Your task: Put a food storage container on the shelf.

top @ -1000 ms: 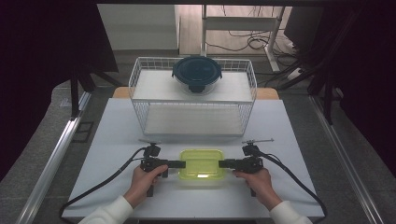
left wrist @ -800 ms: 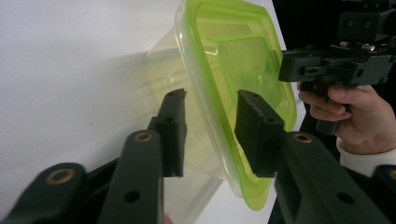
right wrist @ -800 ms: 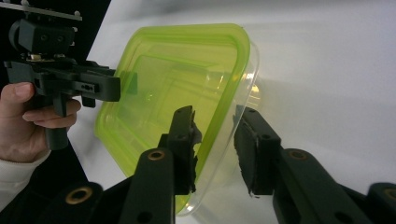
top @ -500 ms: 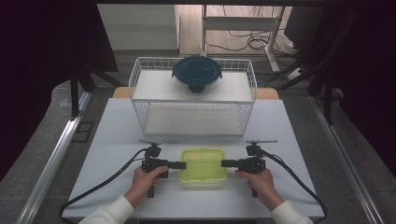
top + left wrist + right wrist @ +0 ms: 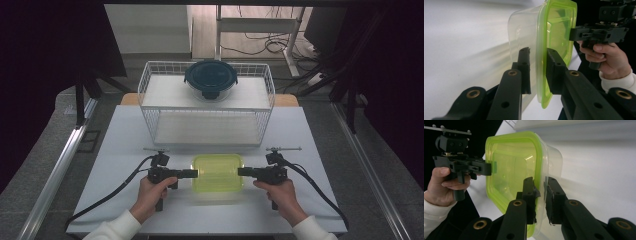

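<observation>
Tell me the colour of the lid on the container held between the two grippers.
Translucent yellow-green lid, clearest in the right gripper view.

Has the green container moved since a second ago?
Cannot tell: the green container sits about as far from the wire basket as before.

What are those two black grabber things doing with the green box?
A person sits at the white table with a black gripper in each hand. The left gripper and the right gripper have just been closing, and each now pinches the rim on opposite ends of a clear plastic box with a lime-green lid. In the gripper views the fingers sit one on each side of that rim. Behind stands a white wire basket with a round glass container with a dark blue lid on top.
</observation>
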`<state>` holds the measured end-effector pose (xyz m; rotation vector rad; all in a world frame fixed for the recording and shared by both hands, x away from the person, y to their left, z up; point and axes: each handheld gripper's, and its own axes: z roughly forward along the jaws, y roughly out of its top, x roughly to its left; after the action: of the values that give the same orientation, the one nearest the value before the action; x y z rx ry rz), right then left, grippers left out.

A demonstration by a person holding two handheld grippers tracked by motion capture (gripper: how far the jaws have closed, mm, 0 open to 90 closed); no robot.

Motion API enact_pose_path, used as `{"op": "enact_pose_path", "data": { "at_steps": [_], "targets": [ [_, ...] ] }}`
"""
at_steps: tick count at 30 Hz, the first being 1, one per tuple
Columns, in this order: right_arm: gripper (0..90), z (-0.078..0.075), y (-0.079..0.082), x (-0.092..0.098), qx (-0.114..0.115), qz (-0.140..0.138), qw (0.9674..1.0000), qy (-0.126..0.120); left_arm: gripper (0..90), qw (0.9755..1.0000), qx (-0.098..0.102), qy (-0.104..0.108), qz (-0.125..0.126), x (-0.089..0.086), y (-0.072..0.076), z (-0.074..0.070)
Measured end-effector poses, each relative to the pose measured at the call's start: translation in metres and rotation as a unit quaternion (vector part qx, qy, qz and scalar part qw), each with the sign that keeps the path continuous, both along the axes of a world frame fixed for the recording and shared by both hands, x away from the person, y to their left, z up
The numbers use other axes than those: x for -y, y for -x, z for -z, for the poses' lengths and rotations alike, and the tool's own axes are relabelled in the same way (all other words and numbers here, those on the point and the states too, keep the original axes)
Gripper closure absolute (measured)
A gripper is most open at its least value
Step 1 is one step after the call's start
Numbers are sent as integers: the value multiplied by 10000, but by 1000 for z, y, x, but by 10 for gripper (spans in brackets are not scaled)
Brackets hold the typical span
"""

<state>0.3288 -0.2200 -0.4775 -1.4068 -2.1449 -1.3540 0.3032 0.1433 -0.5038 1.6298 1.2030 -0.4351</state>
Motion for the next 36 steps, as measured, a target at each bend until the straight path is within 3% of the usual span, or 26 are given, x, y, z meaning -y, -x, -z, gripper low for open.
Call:
{"op": "enact_pose_path", "data": {
  "at_steps": [7, 13, 20, 36],
  "targets": [
    [783, -14, 3, -4, 174, -41, 9998, -82, 758, 9997, 258, -30, -32, -5, 3, -14],
    [787, -28, 2, -7, 388, -71, 9991, -139, 758, 9982, 585, -112, -81, -7, 6, -36],
    [787, -58, 1, -6, 830, -87, 9963, -186, 759, 9954, 943, -114, -129, -6, 2, -66],
    [789, -111, -14, -15, 1323, -147, 9908, -223, 760, 9899, 1392, -146, -247, -15, -9, -121]
  ]
}}
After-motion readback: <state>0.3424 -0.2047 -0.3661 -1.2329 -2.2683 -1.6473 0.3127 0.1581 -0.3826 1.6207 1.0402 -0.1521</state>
